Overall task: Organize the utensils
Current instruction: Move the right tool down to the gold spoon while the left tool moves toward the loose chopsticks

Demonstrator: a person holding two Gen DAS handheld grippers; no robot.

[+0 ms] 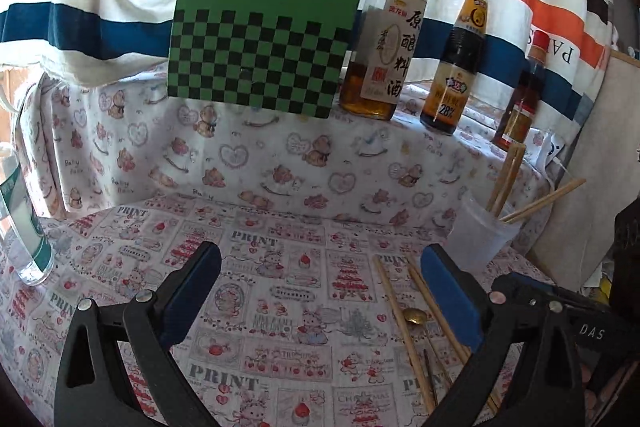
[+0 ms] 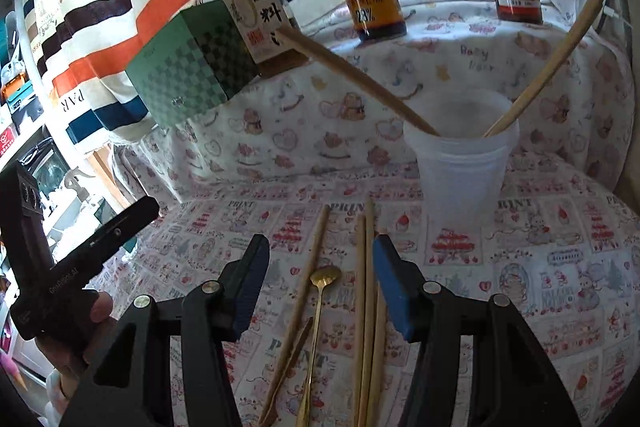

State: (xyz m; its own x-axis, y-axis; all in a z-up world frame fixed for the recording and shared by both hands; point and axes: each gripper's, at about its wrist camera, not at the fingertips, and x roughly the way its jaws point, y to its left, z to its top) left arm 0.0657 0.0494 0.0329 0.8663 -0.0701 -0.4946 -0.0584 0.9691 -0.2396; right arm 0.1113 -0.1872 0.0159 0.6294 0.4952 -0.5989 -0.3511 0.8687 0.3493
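Here both grippers, left gripper (image 1: 320,291) and right gripper (image 2: 320,287), gape empty above slim wooden chopsticks (image 2: 366,299).

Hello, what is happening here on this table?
A person holds a gripper in each hand and is sorting utensils into a plastic cup. A few chopsticks already stand in the cup. More chopsticks and a gold spoon lie on the tablecloth. The right gripper is open above them, holding nothing. The left gripper is wide open and empty, to their left.
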